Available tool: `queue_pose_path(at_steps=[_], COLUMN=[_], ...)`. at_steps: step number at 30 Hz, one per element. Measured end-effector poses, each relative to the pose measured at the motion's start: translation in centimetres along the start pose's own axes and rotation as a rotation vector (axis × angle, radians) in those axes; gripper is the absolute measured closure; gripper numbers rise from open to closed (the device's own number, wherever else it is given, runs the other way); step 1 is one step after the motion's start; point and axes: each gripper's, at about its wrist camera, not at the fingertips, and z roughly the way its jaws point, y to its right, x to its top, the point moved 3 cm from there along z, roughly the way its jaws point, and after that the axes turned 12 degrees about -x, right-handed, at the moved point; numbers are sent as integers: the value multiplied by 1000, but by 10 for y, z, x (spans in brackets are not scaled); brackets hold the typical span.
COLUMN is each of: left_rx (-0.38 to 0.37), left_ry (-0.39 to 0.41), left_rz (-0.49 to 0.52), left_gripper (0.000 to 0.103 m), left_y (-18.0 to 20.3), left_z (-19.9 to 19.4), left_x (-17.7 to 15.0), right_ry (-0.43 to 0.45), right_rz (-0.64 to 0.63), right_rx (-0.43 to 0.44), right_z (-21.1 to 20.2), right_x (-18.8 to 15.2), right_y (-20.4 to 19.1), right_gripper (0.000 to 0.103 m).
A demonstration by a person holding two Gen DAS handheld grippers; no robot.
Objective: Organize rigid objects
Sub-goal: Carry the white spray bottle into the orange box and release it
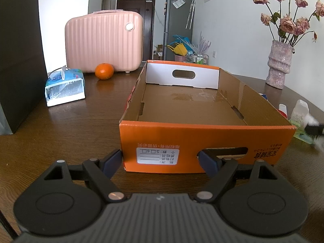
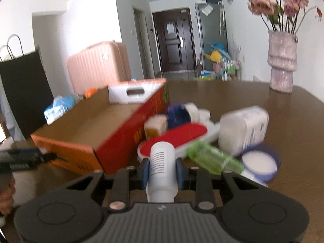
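Observation:
An open orange cardboard box (image 1: 202,141) sits on the brown table, nothing inside it. My left gripper (image 1: 160,162) is open, its blue pads either side of the box's near wall by the handle slot. My right gripper (image 2: 162,170) is shut on a white bottle (image 2: 162,162) with a printed label, held above the table right of the box (image 2: 91,129). Behind it lie a red and white brush (image 2: 178,137), a green bottle (image 2: 212,159), a large white jar (image 2: 243,129), a blue-rimmed lid (image 2: 260,163) and a blue-capped container (image 2: 179,115).
A pink suitcase (image 1: 104,40), an orange (image 1: 104,71) and a tissue pack (image 1: 64,87) stand behind the box on the left. A black paper bag (image 1: 18,60) is at far left. A pink vase of flowers (image 1: 279,64) stands at back right.

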Motion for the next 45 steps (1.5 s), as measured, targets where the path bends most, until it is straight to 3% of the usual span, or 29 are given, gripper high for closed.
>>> queue_pose_path(at_steps=[9, 18, 24, 29, 37, 45], left_rx=[-4, -12, -13, -14, -14, -14], left_ry=[-2, -3, -3, -3, -4, -4], left_rz=[-5, -14, -15, -16, -16, -16], left_gripper=[19, 19, 19, 19, 19, 19], left_y=[-1, -2, -3, -2, -3, -3], left_z=[0, 1, 1, 1, 1, 1], left_x=[0, 0, 0, 0, 0, 0], right_ry=[46, -5, -73, -114, -163, -155], right_rz=[-36, -192, -194, -234, -349, -311], right_rx=[96, 135, 164, 134, 51, 65], right_z=[27, 102, 155, 197, 243, 234], right_x=[66, 125, 156, 164, 150, 149], right_y=[-26, -56, -78, -98, -124, -116], right_gripper=[76, 76, 76, 76, 76, 76])
